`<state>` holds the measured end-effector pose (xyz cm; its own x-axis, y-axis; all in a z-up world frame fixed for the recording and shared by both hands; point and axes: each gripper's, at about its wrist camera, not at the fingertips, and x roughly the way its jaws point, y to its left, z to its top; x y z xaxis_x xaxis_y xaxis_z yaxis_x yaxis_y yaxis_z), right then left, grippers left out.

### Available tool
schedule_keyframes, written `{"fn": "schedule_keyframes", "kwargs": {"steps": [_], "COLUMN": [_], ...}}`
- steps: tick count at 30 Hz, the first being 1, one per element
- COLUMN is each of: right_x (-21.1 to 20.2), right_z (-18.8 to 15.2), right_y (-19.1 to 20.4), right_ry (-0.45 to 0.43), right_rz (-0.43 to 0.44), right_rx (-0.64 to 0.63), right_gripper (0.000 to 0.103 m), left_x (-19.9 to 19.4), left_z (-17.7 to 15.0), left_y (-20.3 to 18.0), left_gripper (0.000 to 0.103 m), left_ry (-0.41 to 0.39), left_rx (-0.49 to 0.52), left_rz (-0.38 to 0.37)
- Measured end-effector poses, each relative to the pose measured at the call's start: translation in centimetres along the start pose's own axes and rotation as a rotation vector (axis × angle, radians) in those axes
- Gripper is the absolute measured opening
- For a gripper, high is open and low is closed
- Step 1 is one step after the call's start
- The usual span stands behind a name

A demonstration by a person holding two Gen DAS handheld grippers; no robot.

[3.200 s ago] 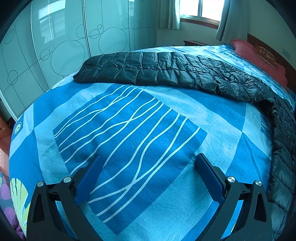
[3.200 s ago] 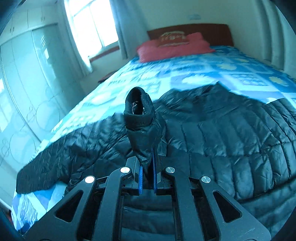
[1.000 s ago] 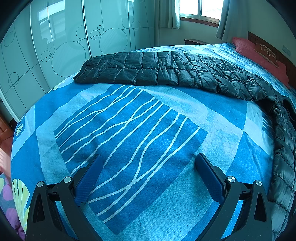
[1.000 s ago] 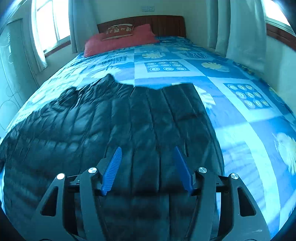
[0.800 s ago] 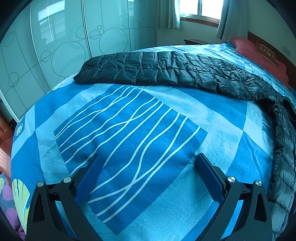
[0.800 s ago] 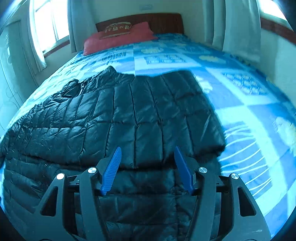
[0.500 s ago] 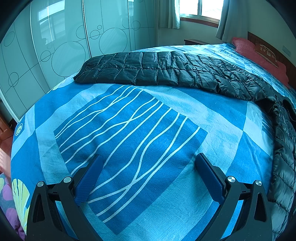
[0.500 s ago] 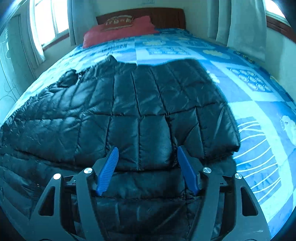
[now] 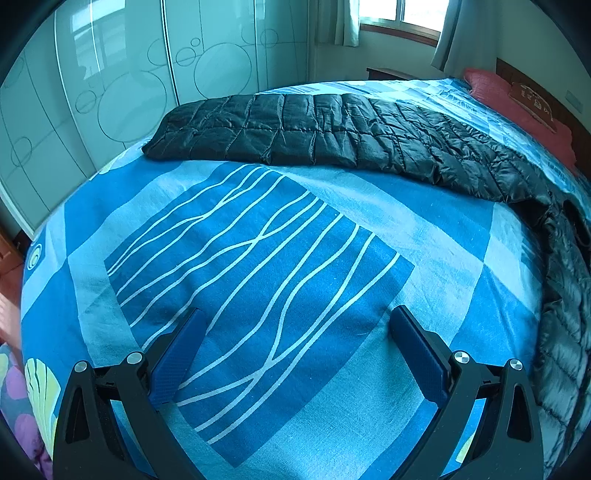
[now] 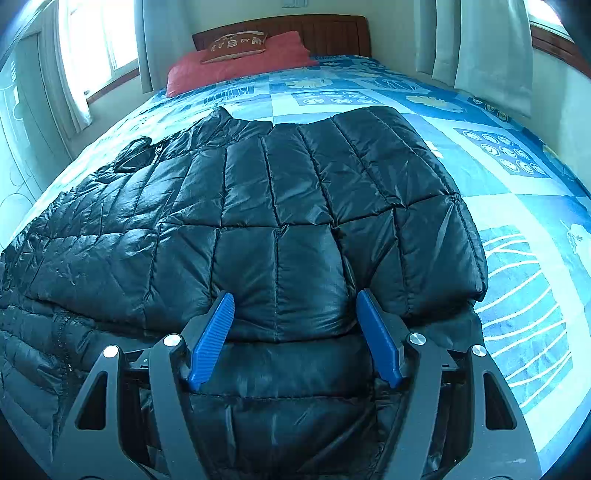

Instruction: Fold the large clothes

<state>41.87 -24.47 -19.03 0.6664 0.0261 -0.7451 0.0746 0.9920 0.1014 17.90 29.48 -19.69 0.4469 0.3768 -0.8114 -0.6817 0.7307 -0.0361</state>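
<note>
black quilted puffer jacket (image 10: 280, 206), glossy, spread flat on bed (image 10: 517, 177)

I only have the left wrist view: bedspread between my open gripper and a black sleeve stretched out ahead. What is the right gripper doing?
Observer: The right gripper is open, low over the jacket, straddling a folded puffy edge without pinching it.
Operator: Is the other sleeve folded in?
Observer: Yes, a quilted panel lies folded across the jacket's body, ending near its right edge.
Operator: Where's the collar?
Observer: At the far end, pointing toward the red pillow by the headboard.
Operator: Anything to the right of the jacket?
Observer: Only patterned bedspread, then curtains.
</note>
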Motion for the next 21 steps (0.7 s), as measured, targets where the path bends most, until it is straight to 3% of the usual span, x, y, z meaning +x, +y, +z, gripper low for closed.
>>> {"fn": "schedule_keyframes", "kwargs": {"steps": [4, 10, 16, 19, 21], "right_x": [-0.2, -0.2, -0.2, -0.2, -0.2], "right_z": [-0.1, -0.1, -0.2, -0.1, -0.2], "right_y": [-0.1, 0.0, 0.1, 0.2, 0.3], "right_ry": [-0.005, -0.007, -0.008, -0.009, -0.010], "right_rz": [0.004, 0.000, -0.006, -0.012, -0.017], "right_rx": [0.001, -0.007, -0.012, -0.017, -0.020], "right_gripper": [0.069, 0.070, 0.070, 0.070, 0.070], "left_x": [-0.5, 1.5, 4.8, 5.9, 6.3], "left_z": [0.9, 4.8, 8.6, 9.8, 10.6], "left_y": [2.0, 7.0, 12.6, 14.6, 14.8], "left_gripper": [0.098, 0.098, 0.098, 0.098, 0.098], "left_ry": [-0.028, -0.085, -0.150, -0.203, -0.213], "left_rx": [-0.087, -0.256, -0.516, -0.641, -0.654], "left_rz": [-0.087, -0.196, -0.386, -0.404, -0.387]}}
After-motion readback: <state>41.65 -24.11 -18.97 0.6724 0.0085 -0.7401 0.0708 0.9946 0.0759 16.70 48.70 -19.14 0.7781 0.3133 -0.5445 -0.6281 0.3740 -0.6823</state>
